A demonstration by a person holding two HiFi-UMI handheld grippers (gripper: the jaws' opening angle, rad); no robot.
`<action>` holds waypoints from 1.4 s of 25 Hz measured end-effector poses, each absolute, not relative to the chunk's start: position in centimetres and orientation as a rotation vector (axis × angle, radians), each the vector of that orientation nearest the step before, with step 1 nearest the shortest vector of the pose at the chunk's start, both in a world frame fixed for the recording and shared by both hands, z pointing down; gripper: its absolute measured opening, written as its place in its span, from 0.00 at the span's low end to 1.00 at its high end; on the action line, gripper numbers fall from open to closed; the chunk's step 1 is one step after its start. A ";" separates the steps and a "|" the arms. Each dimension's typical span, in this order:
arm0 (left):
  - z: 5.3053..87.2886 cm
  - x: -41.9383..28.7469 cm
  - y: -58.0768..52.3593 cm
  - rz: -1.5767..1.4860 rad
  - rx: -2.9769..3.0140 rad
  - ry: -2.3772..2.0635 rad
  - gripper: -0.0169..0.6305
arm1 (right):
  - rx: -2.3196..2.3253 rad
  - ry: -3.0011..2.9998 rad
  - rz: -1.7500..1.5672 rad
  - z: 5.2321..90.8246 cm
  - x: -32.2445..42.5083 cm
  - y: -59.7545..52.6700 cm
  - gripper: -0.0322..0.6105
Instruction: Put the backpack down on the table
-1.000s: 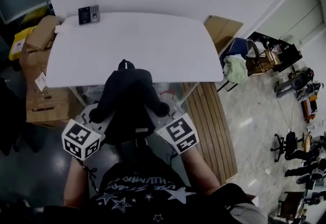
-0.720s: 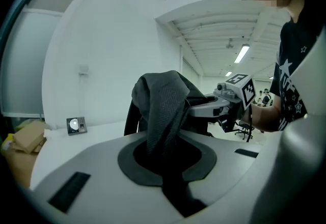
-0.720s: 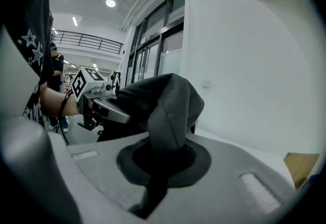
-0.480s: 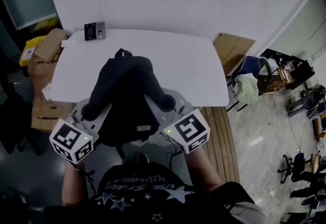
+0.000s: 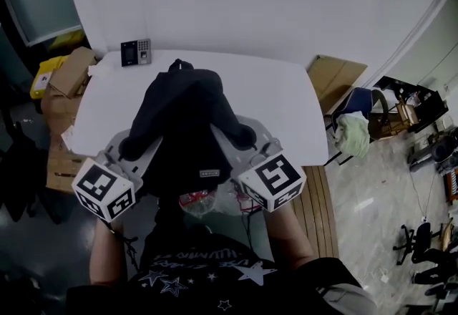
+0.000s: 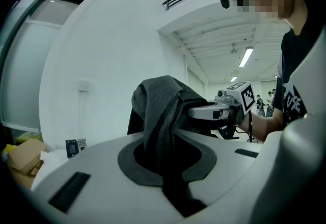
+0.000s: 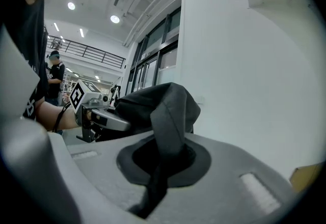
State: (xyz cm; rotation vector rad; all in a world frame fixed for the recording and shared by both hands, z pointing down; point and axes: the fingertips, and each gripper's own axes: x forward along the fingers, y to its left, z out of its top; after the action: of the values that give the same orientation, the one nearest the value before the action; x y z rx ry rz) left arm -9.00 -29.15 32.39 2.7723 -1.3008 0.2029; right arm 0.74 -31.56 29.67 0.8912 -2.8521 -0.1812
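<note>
The left claw [image 5: 134, 147] and right claw [image 5: 248, 140] each pinch a backpack [image 5: 182, 109] strap, holding it level above the surface [image 5: 283, 102] for lowering.

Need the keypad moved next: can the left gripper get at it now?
Probably not: the left gripper is shut on a backpack strap, though the keypad sits clear at the table's far corner.

White table [image 5: 280, 100], keypad device [image 5: 136, 52] at corner
</note>
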 end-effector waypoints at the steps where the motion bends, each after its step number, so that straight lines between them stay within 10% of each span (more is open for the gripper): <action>1: 32.4 -9.3 -30.0 0.207 2.783 -1.288 0.09 | 0.907 -2.847 -0.175 29.7 0.5 -32.3 0.06; 35: 36.0 -18.0 -55.0 0.220 2.918 -0.937 0.09 | 1.279 -2.583 -0.073 32.8 -8.3 -54.5 0.06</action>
State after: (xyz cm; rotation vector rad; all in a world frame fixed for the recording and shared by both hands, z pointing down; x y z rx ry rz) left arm -18.01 -55.04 36.03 2.9184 -0.9370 0.2203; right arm -8.26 -54.49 32.84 1.2786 -2.5831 -0.0727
